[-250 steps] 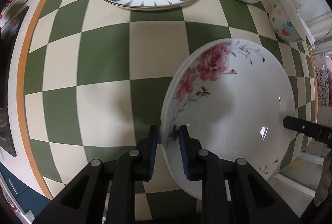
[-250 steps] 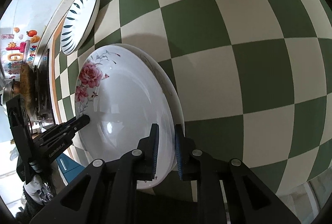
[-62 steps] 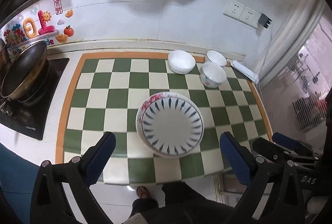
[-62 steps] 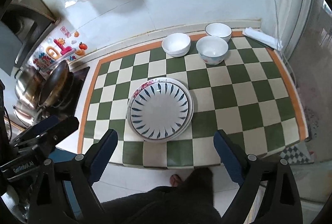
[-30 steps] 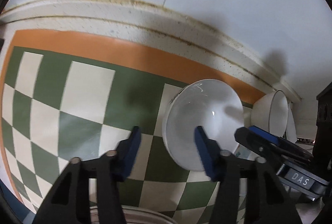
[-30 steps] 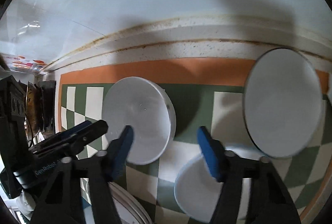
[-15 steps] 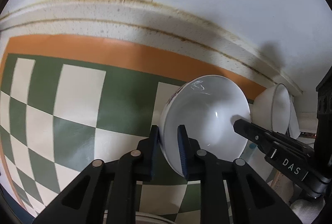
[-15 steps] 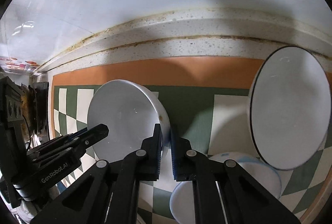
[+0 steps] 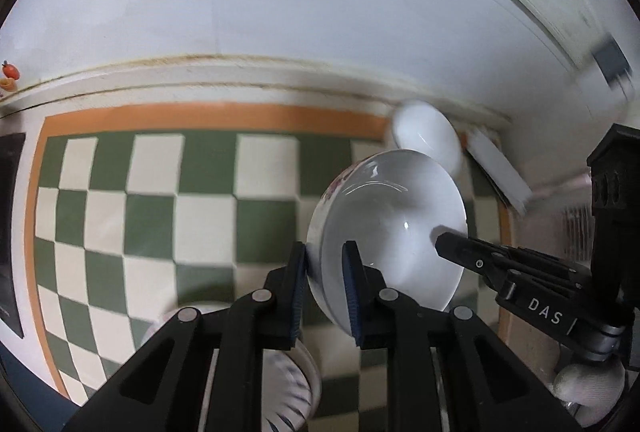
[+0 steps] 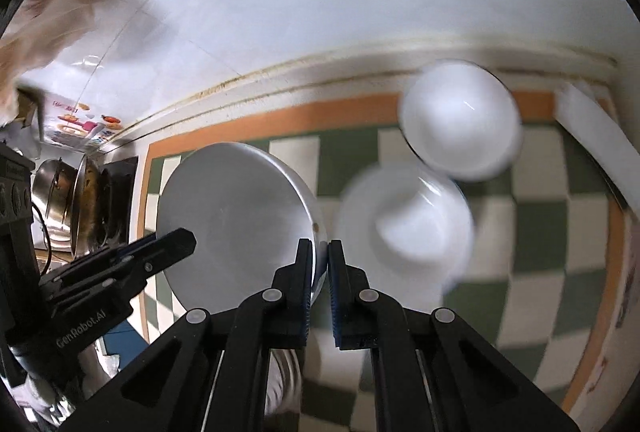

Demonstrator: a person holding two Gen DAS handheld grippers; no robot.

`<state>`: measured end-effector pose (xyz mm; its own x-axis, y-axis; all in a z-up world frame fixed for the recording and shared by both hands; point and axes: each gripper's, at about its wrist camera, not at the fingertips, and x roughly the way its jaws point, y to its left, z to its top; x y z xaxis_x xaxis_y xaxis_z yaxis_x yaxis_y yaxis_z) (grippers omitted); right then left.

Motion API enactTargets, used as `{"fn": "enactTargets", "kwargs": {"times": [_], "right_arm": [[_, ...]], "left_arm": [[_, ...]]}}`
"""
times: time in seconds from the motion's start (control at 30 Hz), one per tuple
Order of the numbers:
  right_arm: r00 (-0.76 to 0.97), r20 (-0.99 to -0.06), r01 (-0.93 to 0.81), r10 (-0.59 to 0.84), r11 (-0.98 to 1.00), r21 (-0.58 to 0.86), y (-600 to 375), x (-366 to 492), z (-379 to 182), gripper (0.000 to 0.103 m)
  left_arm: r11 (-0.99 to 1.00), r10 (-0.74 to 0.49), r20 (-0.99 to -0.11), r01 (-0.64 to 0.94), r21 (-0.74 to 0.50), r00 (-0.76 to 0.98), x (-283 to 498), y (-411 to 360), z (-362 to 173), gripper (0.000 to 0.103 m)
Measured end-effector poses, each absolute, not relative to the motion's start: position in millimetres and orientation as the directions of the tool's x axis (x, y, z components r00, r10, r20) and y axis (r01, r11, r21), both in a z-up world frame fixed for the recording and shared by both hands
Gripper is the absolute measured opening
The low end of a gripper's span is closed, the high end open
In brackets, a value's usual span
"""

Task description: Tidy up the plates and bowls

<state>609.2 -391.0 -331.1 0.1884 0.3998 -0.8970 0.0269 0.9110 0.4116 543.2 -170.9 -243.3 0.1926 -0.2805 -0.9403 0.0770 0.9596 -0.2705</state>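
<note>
A plain white bowl (image 9: 392,228) hangs in the air above the checked mat, held by both grippers. My left gripper (image 9: 325,288) is shut on its left rim. My right gripper (image 10: 319,284) is shut on its right rim; there the bowl (image 10: 236,220) shows tilted toward me. A second white bowl (image 10: 460,119) with a dark rim stands near the back wall, also in the left wrist view (image 9: 426,135). A third bowl (image 10: 404,228) stands in front of it. The stacked plates (image 9: 292,392) lie below, at the frame's bottom edge.
A green and cream checked mat (image 9: 168,191) with an orange border covers the counter. A white folded cloth (image 9: 500,171) lies at the right end. A stove with pans (image 10: 80,199) is at the left. The tiled wall (image 9: 320,11) runs behind.
Both grippers have lifted the white bowl off the mat and drawn it back from the wall. The view is blurred from motion; half a second ago the bowl rested on the mat.
</note>
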Motion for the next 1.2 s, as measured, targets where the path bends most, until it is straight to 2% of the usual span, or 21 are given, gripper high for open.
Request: {"fn": "enactTargets", "kwargs": {"times": [0.2,0.47,0.8,1.2], "right_arm": [[0.181,-0.901,0.089,0.393,0.906,0.413,-437,524,-333,0.009],[0.13,-0.912,0.167,0.389,0.898,0.407,-474,463,-381,0.01],[0.074,-0.917,0.198,0.391,0.896,0.398,-487,447,-426,0.01],[0.038,-0.92,0.2,0.39,0.899,0.389,-489,447,-442,0.011]], "left_arm": [[0.937,-0.334,-0.937,0.143,-0.319,0.105,487,-212,-266,0.016],[0.937,-0.311,-0.95,0.165,-0.308,-0.01,453,-247,-315,0.016],[0.951,-0.245,-0.966,0.175,-0.256,-0.08,440,-270,-360,0.016],[0.957,-0.21,-0.975,0.185,-0.221,-0.079,437,-281,-368,0.016]]}}
